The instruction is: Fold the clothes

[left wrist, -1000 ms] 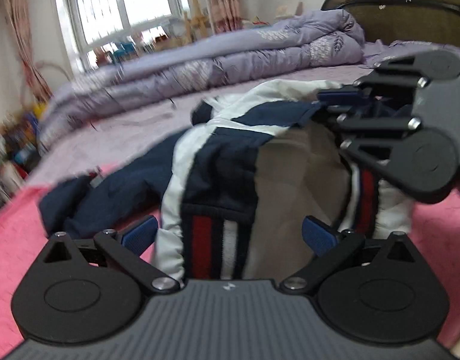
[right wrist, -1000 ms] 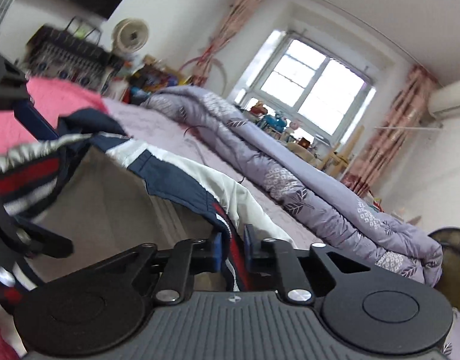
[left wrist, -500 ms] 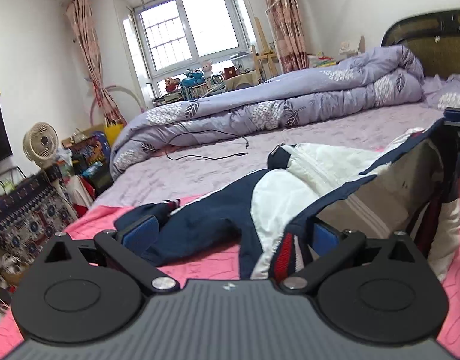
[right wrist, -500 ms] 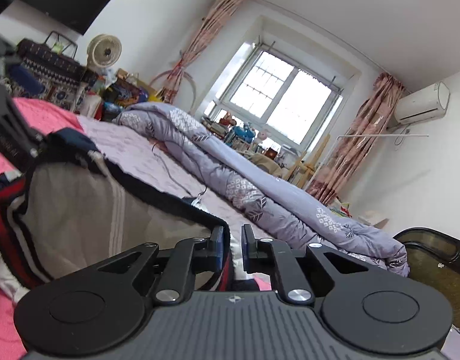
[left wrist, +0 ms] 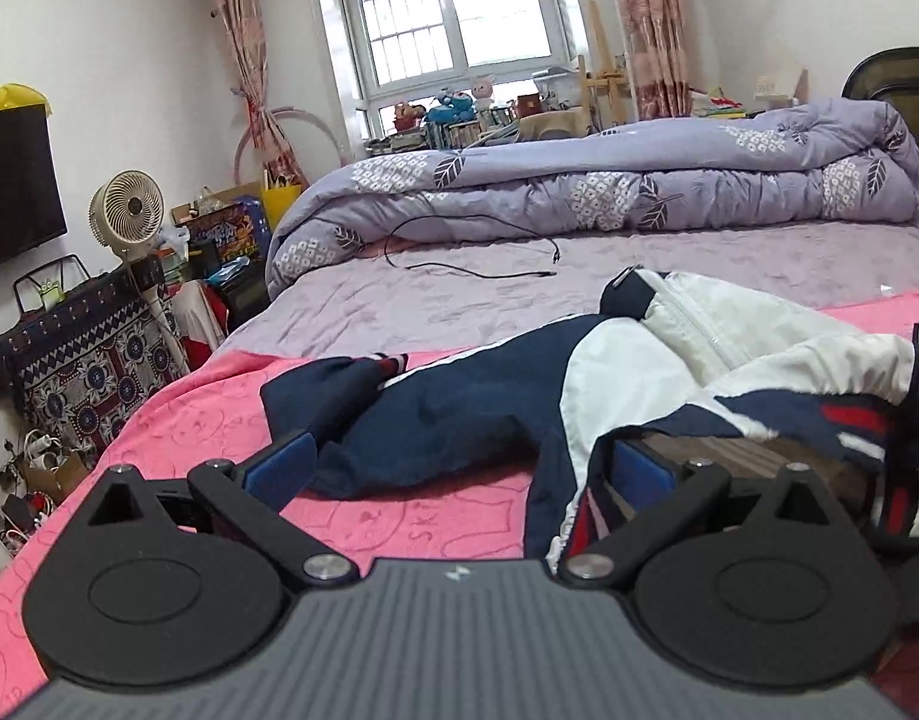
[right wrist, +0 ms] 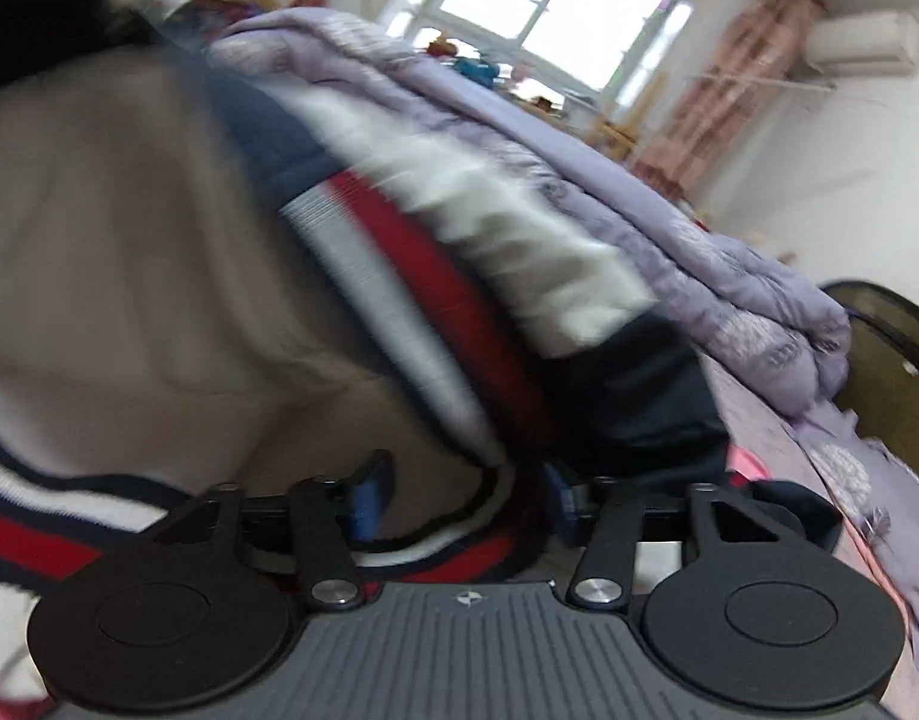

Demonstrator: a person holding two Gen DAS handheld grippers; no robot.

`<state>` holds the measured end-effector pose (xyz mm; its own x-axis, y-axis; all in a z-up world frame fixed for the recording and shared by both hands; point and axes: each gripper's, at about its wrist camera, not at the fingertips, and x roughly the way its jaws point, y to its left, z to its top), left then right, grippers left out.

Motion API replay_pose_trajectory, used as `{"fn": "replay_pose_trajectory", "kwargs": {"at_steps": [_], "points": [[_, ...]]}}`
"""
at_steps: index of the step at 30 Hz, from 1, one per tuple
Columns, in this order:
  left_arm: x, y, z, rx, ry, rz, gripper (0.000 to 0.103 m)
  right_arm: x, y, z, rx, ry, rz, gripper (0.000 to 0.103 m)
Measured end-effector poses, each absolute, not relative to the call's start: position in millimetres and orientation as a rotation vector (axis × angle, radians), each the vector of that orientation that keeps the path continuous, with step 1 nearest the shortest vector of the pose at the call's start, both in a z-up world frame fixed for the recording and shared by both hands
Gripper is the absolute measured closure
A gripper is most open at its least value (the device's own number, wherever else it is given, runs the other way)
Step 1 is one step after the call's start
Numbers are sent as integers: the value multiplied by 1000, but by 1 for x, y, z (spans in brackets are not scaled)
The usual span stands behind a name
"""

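The navy, white and red zip jacket may slip at 3 o'clock: left tool wide open, holding nothing; right tool half-open around the hem.

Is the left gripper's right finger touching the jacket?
Touching. In the left wrist view the jacket hem drapes over the gripper's right finger.

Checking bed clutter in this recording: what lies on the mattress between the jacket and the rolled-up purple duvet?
In the left wrist view, a thin black cable lies on the lilac sheet between the jacket and the duvet; otherwise that stretch is bare.
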<state>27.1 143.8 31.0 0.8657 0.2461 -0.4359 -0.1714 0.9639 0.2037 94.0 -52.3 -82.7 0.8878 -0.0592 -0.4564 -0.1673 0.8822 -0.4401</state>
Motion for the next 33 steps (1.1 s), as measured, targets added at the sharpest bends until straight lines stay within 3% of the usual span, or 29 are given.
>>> {"fn": "replay_pose_trajectory", "kwargs": {"at_steps": [1, 3, 8, 15, 18, 20, 22, 25, 28, 31, 33], "points": [[27, 143, 29, 162, 481, 217, 0, 91, -60, -76, -455, 469, 50, 73], [26, 142, 26, 163, 491, 206, 0, 81, -77, -61, -405, 434, 41, 74], [21, 135, 17, 167, 513, 169, 0, 42, -118, -18, -311, 322, -1, 92], [30, 106, -9, 240, 593, 151, 0, 21, -159, 19, -279, 256, -93, 91], [36, 104, -14, 234, 600, 182, 0, 16, -159, 18, -306, 298, 22, 82], [39, 109, -11, 200, 596, 205, 0, 11, -142, 5, -373, 318, 86, 59], [42, 119, -4, 151, 593, 233, 0, 10, -119, -12, -451, 327, 130, 51], [44, 137, 6, 75, 594, 266, 0, 24, -79, -42, -560, 340, 139, 51], [41, 150, 13, 39, 591, 281, 0, 53, -55, -70, -626, 388, 84, 40], [38, 155, 14, 53, 589, 289, 0, 63, -42, -90, -738, 355, 49, 41], [40, 154, 9, 78, 597, 295, 0, 61, -42, -92, -775, 295, 22, 47]]}}
